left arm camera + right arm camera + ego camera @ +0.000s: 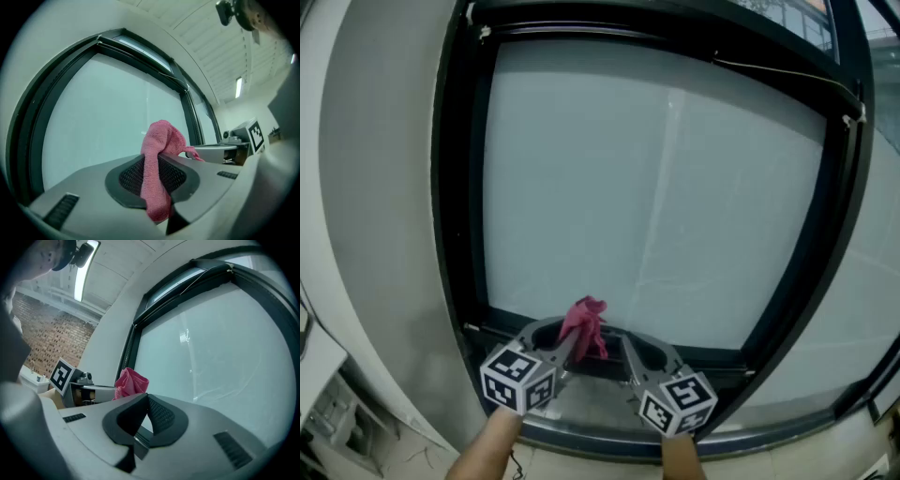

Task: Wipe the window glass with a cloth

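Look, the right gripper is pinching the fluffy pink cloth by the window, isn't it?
No, the left gripper pinches the fluffy pink cloth by the window; the left gripper view shows it clamped between those jaws. The right gripper holds nothing.

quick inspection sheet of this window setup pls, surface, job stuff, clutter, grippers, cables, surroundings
surface: window glass, pale, with faint streaks
job's things: pink cloth, bunched, low at the bottom edge of the glass
clutter: nothing seen
grippers: left gripper jaws closed on the cloth; right gripper jaws together, nothing between them, beside the left one
cables: thin line along the upper frame, cannot tell if it is a cable
surroundings: dark window frame, grey wall to the left, brick wall and ceiling light behind
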Action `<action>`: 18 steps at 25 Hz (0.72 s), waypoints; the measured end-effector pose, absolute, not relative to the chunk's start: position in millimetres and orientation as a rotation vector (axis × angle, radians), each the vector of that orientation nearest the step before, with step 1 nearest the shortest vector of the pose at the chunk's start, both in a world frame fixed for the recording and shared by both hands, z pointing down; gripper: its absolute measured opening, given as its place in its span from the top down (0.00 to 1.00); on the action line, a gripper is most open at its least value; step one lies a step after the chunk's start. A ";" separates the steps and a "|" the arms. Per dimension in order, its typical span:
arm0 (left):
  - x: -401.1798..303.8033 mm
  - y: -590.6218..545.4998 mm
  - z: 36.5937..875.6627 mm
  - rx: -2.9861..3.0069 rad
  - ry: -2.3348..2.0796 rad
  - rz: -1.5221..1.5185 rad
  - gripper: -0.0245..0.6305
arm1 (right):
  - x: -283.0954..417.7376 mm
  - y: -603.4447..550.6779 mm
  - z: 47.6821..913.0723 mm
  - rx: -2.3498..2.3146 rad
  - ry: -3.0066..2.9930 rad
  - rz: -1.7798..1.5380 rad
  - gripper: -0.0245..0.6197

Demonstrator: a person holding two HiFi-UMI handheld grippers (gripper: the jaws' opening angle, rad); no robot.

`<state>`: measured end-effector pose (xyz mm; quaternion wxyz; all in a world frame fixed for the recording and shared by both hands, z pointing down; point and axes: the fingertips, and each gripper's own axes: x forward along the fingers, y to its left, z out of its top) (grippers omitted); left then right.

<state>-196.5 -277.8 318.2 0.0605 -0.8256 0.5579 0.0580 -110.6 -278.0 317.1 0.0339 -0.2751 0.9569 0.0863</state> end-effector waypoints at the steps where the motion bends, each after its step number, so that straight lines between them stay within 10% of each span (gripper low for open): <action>1: -203.9 -278.4 315.5 -2.496 1.683 0.184 0.88 | -117.8 -279.2 315.4 -0.849 2.942 0.268 0.96; 18: -240.4 -321.0 276.2 -2.466 1.614 0.186 0.88 | -159.5 -324.1 258.2 -0.860 2.876 0.375 0.96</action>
